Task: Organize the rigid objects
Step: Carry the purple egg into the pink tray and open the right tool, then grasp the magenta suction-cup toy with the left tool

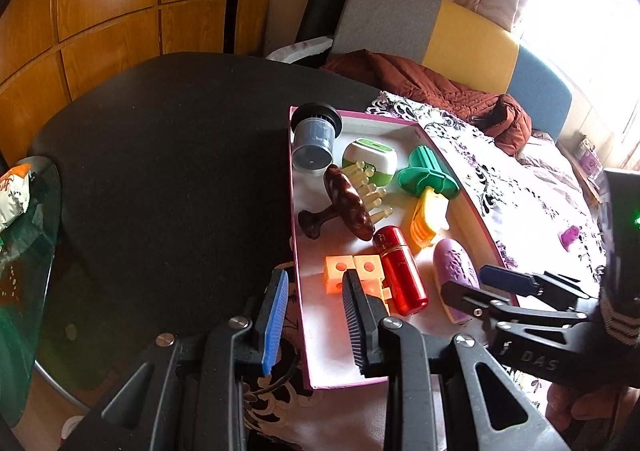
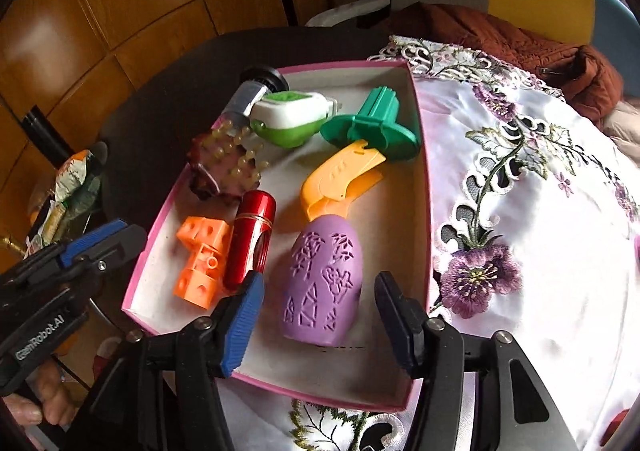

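Note:
A pink-rimmed white box (image 1: 294, 211) (image 2: 424, 187) holds several rigid objects: a purple patterned shell (image 2: 322, 285) (image 1: 454, 265), a red cylinder (image 2: 250, 237) (image 1: 400, 271), orange cubes (image 2: 200, 259) (image 1: 352, 271), an orange clip (image 2: 340, 179) (image 1: 430, 217), a green finned part (image 2: 374, 123) (image 1: 428, 171), a green-white case (image 2: 294, 117) (image 1: 370, 161), a brown massager (image 1: 346, 207) (image 2: 224, 167) and a grey jar (image 1: 314, 139). My right gripper (image 2: 318, 321) is open, its fingers either side of the purple shell, apart from it. My left gripper (image 1: 314, 321) is open and straddles the box's left wall.
The box lies on a floral white cloth (image 2: 520, 211) beside a black table top (image 1: 160, 151). A purple piece (image 1: 570, 237) lies on the cloth at right. A glass side table with snack bags (image 1: 20, 203) stands left. A brown jacket (image 1: 440, 91) lies behind.

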The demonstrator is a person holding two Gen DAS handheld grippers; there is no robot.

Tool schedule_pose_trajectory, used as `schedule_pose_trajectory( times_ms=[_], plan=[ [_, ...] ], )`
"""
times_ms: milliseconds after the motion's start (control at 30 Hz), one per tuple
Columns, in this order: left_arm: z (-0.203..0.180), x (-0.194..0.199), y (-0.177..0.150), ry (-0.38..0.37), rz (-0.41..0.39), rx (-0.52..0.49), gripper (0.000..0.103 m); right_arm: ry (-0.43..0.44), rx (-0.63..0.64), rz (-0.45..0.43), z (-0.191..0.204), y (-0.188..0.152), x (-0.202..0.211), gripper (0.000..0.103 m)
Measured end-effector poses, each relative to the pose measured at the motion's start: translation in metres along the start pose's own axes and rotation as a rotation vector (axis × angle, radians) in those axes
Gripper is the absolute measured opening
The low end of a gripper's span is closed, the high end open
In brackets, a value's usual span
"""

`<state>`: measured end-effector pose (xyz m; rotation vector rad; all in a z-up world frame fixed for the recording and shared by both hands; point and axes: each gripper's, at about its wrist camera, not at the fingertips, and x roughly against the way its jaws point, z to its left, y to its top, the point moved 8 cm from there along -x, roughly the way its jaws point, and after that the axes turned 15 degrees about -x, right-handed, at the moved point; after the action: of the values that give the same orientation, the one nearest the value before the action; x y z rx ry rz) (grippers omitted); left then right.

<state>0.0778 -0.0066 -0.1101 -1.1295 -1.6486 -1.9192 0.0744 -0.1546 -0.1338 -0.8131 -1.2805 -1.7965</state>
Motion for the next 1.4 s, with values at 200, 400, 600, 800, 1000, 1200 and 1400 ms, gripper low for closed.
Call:
schedule_pose_trajectory(
  times_ms=[200,400,600,800,1000,1200,1400],
  plan=[
    [-0.005,0.005,0.003,0.003,-0.011,-0.020,0.027,-0.016,-0.020,-0.081,-0.008,0.011,0.022,0.067],
    [-0.013,0.010,0.006,0.003,-0.021,-0.045,0.027,-0.058,-0.021,-0.154,-0.027,0.016,0.049,0.070],
    [-0.021,0.012,0.008,0.002,-0.023,-0.068,0.027,-0.121,-0.047,-0.181,-0.064,0.018,0.069,0.072],
    [-0.031,0.013,0.010,-0.006,-0.024,-0.096,0.027,-0.211,-0.121,-0.188,-0.125,0.015,0.091,0.075],
    [-0.043,0.013,0.013,-0.014,-0.029,-0.128,0.028,-0.315,-0.223,-0.209,-0.199,0.018,0.119,0.075],
    [-0.054,0.013,0.018,-0.020,-0.029,-0.165,0.028,-0.438,-0.377,-0.264,-0.282,0.016,0.148,0.079],
    [-0.074,0.011,0.022,-0.035,-0.025,-0.213,0.028,-0.472,-0.654,-0.275,-0.346,-0.003,0.154,0.079]
  ],
)
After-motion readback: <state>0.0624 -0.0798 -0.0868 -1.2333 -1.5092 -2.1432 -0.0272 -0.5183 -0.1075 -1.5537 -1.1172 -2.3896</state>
